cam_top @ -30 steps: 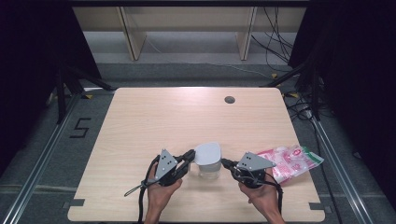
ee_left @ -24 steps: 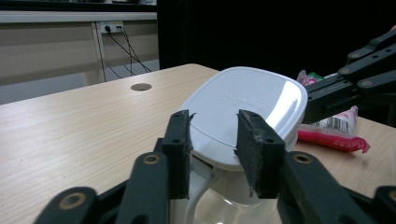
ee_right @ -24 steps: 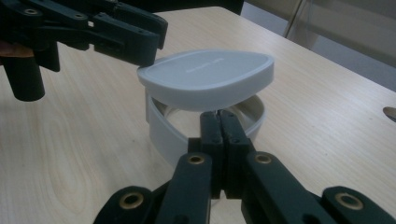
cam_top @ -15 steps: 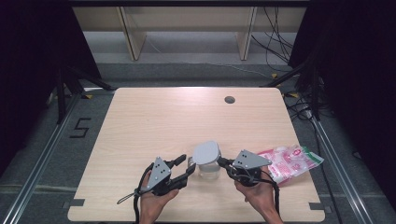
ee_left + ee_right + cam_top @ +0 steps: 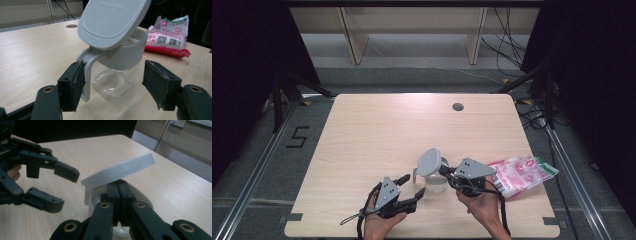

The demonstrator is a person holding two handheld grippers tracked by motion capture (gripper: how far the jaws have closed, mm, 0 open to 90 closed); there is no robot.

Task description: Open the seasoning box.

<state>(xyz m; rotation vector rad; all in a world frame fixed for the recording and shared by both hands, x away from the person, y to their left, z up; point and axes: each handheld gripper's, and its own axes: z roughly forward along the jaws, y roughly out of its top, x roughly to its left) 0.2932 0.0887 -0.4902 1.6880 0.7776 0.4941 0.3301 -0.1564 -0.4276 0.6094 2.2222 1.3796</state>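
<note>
Near the frame's lower middle, the right claw (image 5: 446, 172) is pinching the glass jar's (image 5: 435, 181) rim beneath its raised grey lid (image 5: 430, 161), while the left claw (image 5: 411, 189), having just been opening with nothing between its jaws, is standing released beside the handle (image 5: 86, 75), likely needing next to fetch the pink packet (image 5: 522, 172).

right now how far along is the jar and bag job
Done: the jar's grey lid is flipped up, leaving the mouth uncovered.
In hand: the right gripper is shut on the jar's grey rim. The left gripper has just been opening; its jaws stand apart beside the handle, pressing nothing.
Left: the pink bag lies untouched on the table; whether it is opened I can't tell.
</note>
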